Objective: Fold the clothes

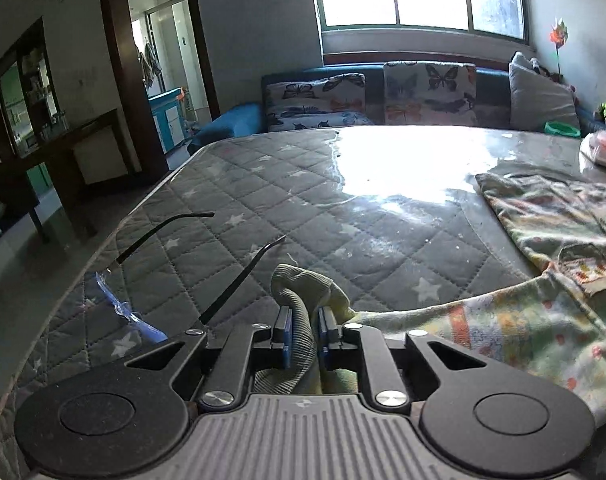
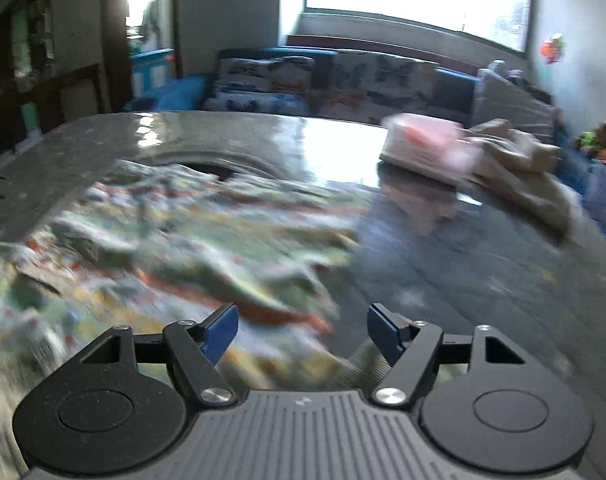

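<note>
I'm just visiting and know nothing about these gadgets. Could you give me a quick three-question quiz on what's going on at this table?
1. True or false: the left gripper is pinching a ribbed cuff of the patterned garment.
2. The right gripper jaws are: A) clamped on cloth B) apart, nothing pinched C) out of sight.
3. Fill in: lying on the quilted table cover left of the left gripper is a pair of ____.

Key: 1 true; 2 B; 3 glasses.
</note>
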